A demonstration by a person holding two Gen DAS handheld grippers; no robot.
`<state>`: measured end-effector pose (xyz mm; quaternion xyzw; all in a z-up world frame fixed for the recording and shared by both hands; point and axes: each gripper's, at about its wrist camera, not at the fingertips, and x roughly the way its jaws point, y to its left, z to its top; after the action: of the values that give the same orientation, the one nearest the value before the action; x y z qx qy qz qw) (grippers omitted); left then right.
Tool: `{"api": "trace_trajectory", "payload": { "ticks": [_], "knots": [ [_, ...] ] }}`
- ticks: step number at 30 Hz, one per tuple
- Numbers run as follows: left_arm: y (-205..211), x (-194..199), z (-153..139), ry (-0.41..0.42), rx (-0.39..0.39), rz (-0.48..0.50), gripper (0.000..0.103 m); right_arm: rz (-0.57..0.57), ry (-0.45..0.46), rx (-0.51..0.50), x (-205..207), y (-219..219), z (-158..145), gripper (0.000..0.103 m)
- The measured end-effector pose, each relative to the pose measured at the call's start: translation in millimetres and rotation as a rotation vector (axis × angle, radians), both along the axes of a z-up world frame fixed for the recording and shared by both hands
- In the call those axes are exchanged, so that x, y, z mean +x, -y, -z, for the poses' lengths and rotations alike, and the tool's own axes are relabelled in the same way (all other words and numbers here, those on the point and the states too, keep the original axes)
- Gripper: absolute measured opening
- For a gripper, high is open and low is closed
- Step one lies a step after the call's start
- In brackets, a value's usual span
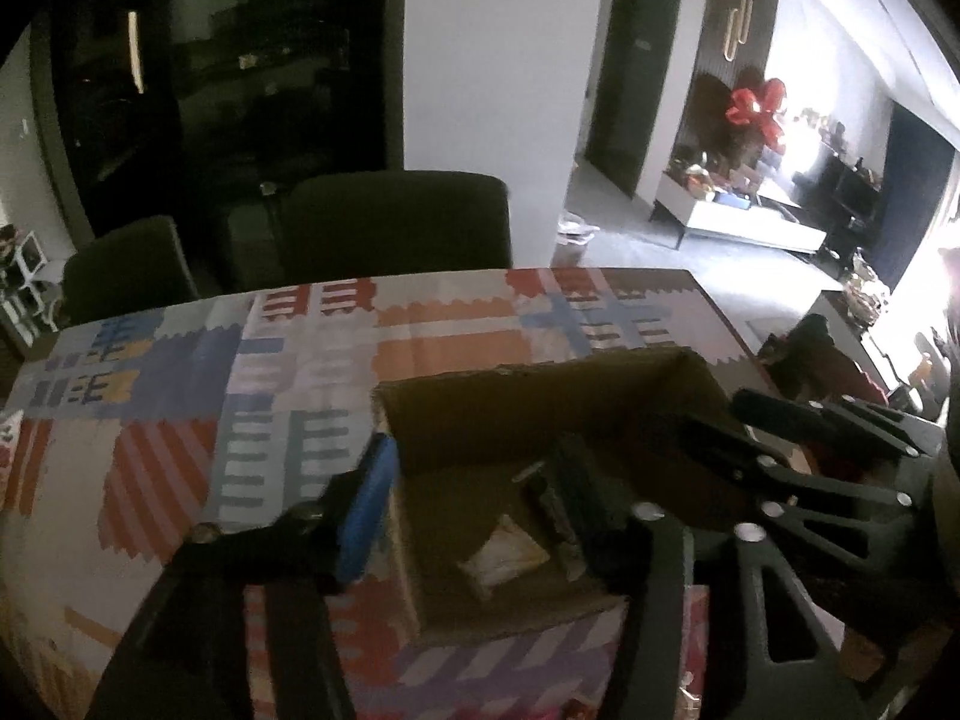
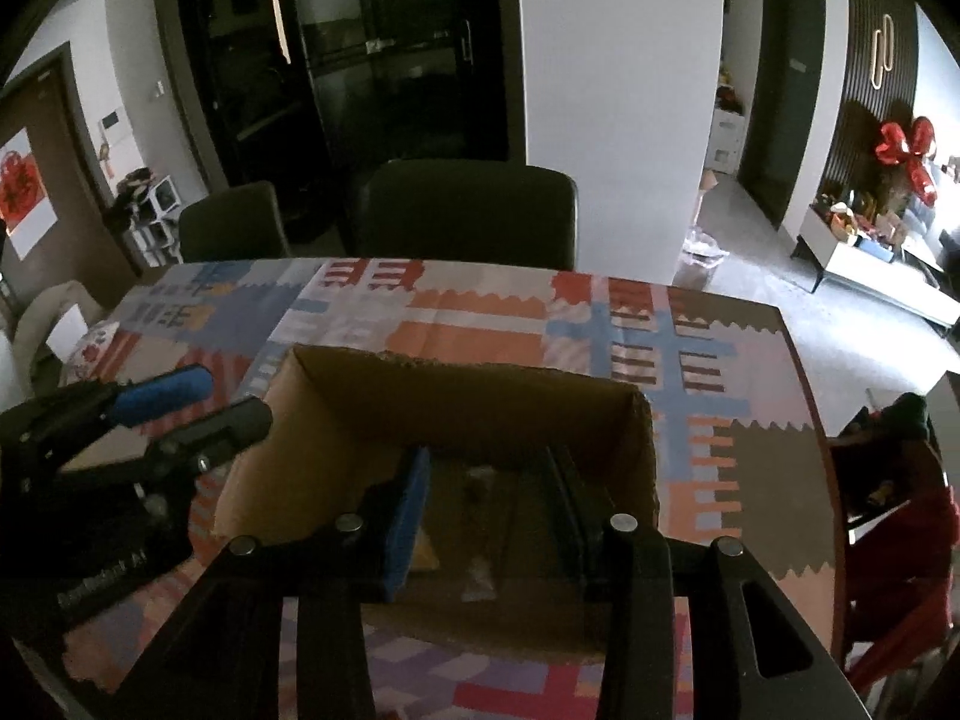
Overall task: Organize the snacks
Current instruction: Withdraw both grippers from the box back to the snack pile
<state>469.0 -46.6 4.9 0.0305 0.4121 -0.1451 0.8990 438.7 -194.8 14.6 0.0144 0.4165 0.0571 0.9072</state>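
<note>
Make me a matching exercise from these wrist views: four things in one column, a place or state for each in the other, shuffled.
Things:
1. cardboard box
2. pale packet
3. dark chair
4. left gripper

Places or states:
A. behind the table's far edge
B. jaws apart, nothing between them
C. lying on the box floor
D. open-topped, standing on the patterned tablecloth

Pairs: 1-D, 2-C, 3-A, 4-B
</note>
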Motion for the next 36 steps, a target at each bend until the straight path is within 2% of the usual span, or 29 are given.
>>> {"api": "trace_trajectory", "payload": {
  "ticks": [3, 6, 15, 21, 26, 36],
  "knots": [
    [-2.1, -13.9, -6.5, 0.031, 0.022, -0.003, 0.07, -0.001, 0.017, -0.003, -12.3, -1.7, -3.2, 0.04],
    [-4.7, -29.8, -14.5, 0.066, 0.035, -0.007, 0.074, -0.018, 0.024, 0.001, -25.5, -4.8, -5.9, 0.04],
    [-17.4, -79.5, -31.8, 0.136, 0.032, -0.01, 0.08, -0.025, 0.073, 0.007, -70.3, -10.5, -19.7, 0.044],
    [-19.4, -115.3, -36.2, 0.179, 0.027, 0.006, 0.081, -0.043, 0.087, 0.011, -104.2, -14.8, -19.5, 0.044],
    [-26.0, -140.7, -36.9, 0.184, 0.004, 0.011, 0.081, -0.048, 0.089, 0.024, -130.4, -17.1, -19.4, 0.044],
    [-26.9, -187.7, -18.8, 0.193, 0.041, 0.033, 0.082, -0.062, 0.079, 0.027, -174.3, -20.5, -1.8, 0.044]
  ]
}}
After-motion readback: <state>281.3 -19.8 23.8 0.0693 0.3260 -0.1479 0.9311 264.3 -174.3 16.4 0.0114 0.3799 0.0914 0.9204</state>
